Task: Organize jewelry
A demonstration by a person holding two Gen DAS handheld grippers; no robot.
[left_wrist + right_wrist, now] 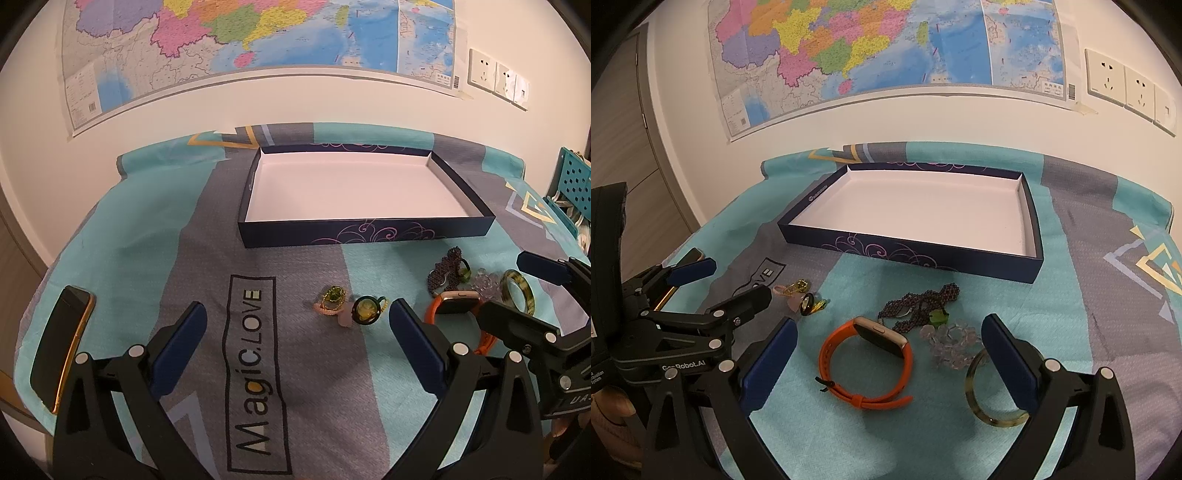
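Observation:
A shallow dark-blue box (365,232) (912,254) with a white inside stands empty at the back of the cloth. In front of it lie an orange watch (864,362) (456,306), a dark beaded necklace (919,304) (445,273), a clear bead bracelet (951,345), a green-yellow bangle (975,391) (517,290), a pink ring with a green charm (330,301) (792,288) and a black round pendant (365,310) (809,304). My left gripper (295,314) is open and empty, just short of the pendant. My right gripper (888,334) is open around the watch, above the cloth.
A phone (61,343) lies at the cloth's left edge. A teal perforated basket (570,184) stands at the right edge. A map and wall sockets (1126,85) are on the wall behind. The table ends close behind the box.

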